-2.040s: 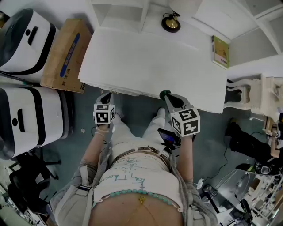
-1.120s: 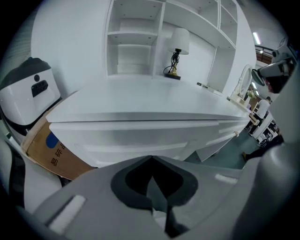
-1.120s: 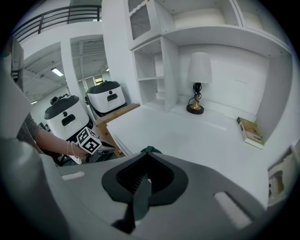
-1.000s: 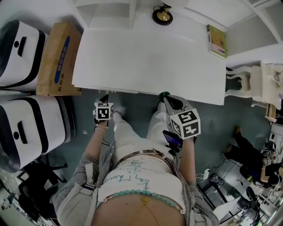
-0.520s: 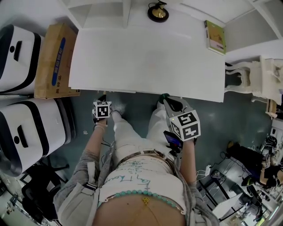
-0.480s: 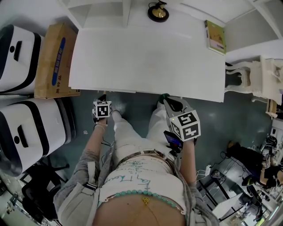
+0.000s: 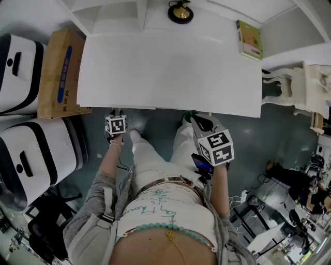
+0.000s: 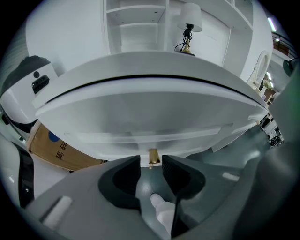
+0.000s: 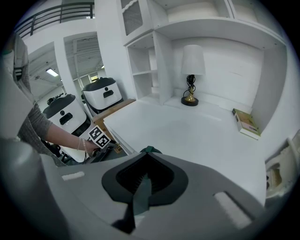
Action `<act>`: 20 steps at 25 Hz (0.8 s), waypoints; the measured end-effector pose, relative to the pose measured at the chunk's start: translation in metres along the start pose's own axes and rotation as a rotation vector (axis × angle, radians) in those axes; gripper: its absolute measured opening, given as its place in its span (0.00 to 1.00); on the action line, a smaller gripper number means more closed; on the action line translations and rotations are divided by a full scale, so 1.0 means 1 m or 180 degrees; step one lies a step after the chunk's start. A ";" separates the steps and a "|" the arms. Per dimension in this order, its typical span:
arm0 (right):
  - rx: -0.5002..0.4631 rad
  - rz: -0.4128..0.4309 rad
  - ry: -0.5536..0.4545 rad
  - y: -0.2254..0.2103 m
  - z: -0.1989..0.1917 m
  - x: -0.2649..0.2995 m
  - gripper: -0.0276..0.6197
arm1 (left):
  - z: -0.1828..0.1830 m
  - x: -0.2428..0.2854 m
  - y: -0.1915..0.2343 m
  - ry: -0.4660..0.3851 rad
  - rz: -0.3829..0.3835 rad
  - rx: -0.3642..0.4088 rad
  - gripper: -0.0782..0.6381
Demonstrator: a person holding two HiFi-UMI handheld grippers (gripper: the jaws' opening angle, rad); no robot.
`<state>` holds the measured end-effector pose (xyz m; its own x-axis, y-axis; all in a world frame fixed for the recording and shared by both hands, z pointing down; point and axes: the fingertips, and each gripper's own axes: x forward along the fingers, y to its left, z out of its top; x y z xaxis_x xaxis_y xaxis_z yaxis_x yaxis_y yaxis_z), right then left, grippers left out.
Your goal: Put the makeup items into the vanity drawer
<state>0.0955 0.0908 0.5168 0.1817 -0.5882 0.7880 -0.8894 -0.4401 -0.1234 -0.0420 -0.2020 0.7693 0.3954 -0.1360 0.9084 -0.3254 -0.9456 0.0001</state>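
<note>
Lower than a second ago, the left gripper [image 8: 151, 165] hangs just under the front edge of the white vanity top [image 7: 170, 67], its marker cube looking smaller in the head view. Its jaws are spread, and the small gold knob [image 8: 153, 157] of the closed drawer front [image 8: 140, 123] shows just beyond the gap between the tips – near them, not gripped. The right gripper [image 9: 145, 164] has hardly shifted; it points down at the tabletop's near edge with its jaws pressed together on a dark green makeup item [image 7: 192, 112], whose rounded end pokes out past the tips. A lamp [image 7: 180, 12] and a book [image 7: 249, 40] stand at the back – well apart from both grippers.
</note>
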 end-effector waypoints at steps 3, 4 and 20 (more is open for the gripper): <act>0.0025 -0.0020 0.0024 -0.004 -0.003 -0.001 0.09 | 0.002 0.009 0.001 0.0051 0.0017 0.0030 0.31; 0.0034 -0.0028 0.0031 -0.006 -0.003 -0.001 0.09 | 0.004 0.012 0.001 0.0065 0.0017 0.0037 0.31; 0.0120 -0.0076 0.0017 -0.017 -0.004 -0.002 0.09 | 0.004 0.032 0.001 0.0271 0.0045 -0.0084 0.31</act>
<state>0.1087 0.1023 0.5201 0.2004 -0.5736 0.7943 -0.8683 -0.4794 -0.1271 -0.0266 -0.2084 0.7965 0.3166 -0.1225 0.9406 -0.3535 -0.9354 -0.0028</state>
